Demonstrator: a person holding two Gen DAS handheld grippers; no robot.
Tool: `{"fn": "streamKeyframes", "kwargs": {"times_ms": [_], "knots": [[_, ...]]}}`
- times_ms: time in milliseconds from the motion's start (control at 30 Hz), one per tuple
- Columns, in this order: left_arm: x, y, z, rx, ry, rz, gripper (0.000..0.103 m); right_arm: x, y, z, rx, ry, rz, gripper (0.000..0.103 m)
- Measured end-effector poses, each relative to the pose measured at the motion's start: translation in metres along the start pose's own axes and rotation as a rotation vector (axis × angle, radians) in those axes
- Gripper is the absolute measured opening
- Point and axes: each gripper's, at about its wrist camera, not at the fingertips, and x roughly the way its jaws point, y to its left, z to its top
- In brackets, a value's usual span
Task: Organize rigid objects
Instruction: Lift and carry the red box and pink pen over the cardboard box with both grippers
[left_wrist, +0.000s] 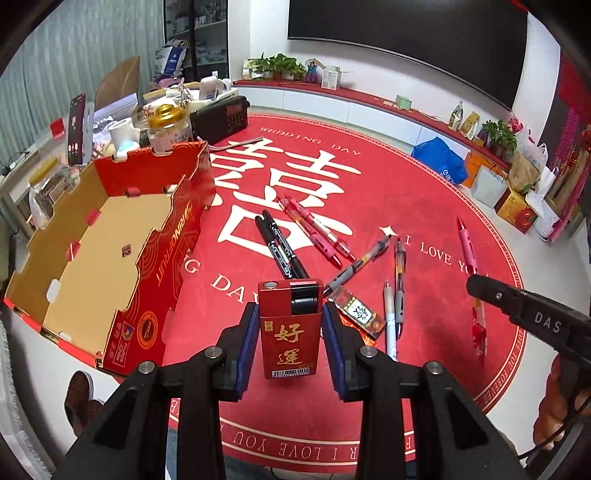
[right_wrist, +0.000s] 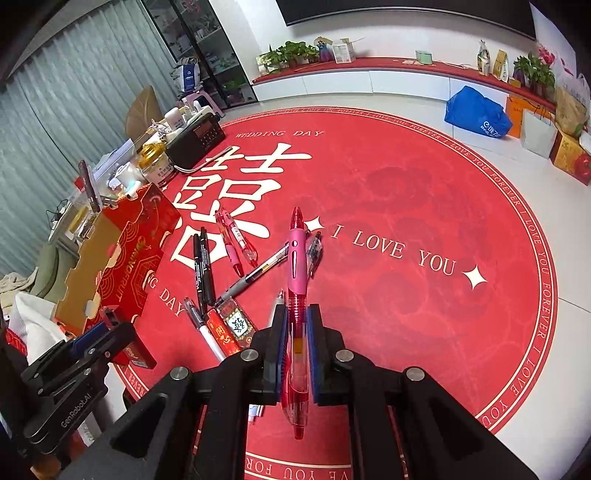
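Note:
My left gripper (left_wrist: 290, 314) is shut on a red lighter case (left_wrist: 289, 339) with gold characters and a black top, held upright above the red mat. My right gripper (right_wrist: 297, 314) is shut on a pink and red pen (right_wrist: 298, 266), which points forward between the pads. An open red cardboard box (left_wrist: 166, 240) with a bare brown floor stands to the left. On the mat lie two black markers (left_wrist: 280, 251), two red pens (left_wrist: 314, 232), a grey pen (left_wrist: 358, 266), a white pen (left_wrist: 389, 321) and a small red packet (left_wrist: 360, 314). The right gripper (left_wrist: 524, 310) also shows in the left wrist view.
Behind the box stand a black radio (left_wrist: 221, 118), a gold-lidded jar (left_wrist: 166, 125) and other clutter. A blue bag (right_wrist: 476, 110) and gift boxes line the far wall. A slippered foot (left_wrist: 79, 398) is near the box's front corner. The round mat (right_wrist: 406, 192) lies on white floor.

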Motion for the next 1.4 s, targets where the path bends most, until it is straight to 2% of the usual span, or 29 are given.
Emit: {"fn": "streamKeyframes", "kwargs": {"times_ms": [300, 700, 1033, 1200, 1400], "knots": [[-0.009, 0.017, 0.013, -0.041, -0.050, 0.015, 0.037, -0.001, 0.018, 0.011, -0.041, -0.015, -0.003, 0.011], [-0.031, 0.076, 0.030, -0.150, -0.135, 0.092, 0.037, 0.002, 0.092, 0.037, -0.178, -0.046, 0.066, 0.011], [-0.048, 0.145, 0.038, -0.281, -0.186, 0.193, 0.037, 0.013, 0.179, 0.054, -0.323, -0.055, 0.173, 0.011], [-0.054, 0.179, 0.045, -0.324, -0.212, 0.275, 0.037, 0.026, 0.221, 0.057, -0.381, -0.042, 0.234, 0.011], [-0.046, 0.213, 0.054, -0.373, -0.216, 0.364, 0.037, 0.049, 0.266, 0.061, -0.430, -0.037, 0.268, 0.011]]}}
